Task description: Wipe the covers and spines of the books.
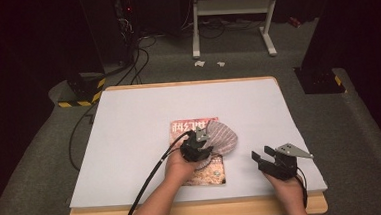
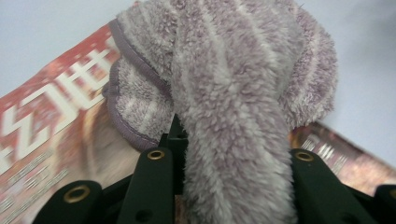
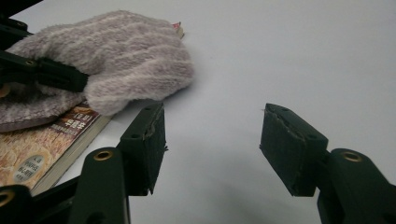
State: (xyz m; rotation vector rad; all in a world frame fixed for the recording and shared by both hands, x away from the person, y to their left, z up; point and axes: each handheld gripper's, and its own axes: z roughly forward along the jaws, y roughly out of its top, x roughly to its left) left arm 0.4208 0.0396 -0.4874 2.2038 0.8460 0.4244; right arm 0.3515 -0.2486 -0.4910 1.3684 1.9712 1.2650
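The left gripper (image 1: 204,137) is clamped on a bunched fold of the fluffy mauve-and-white striped cloth (image 2: 233,84), which looks soft, light and limp; it should sag and drag rather than slip, so a pinch on a thick fold near the hemmed edge suits best. The cloth lies over the red-covered magazine (image 1: 185,129), on its right side. Right of the magazine, the right gripper (image 3: 212,140) hovers over the white surface (image 1: 130,141), jaws wide and empty.

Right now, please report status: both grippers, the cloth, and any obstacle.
Left gripper shut on striped cloth, over magazine. Right gripper open, nothing between jaws, above bare table. No obstacle near cloth.
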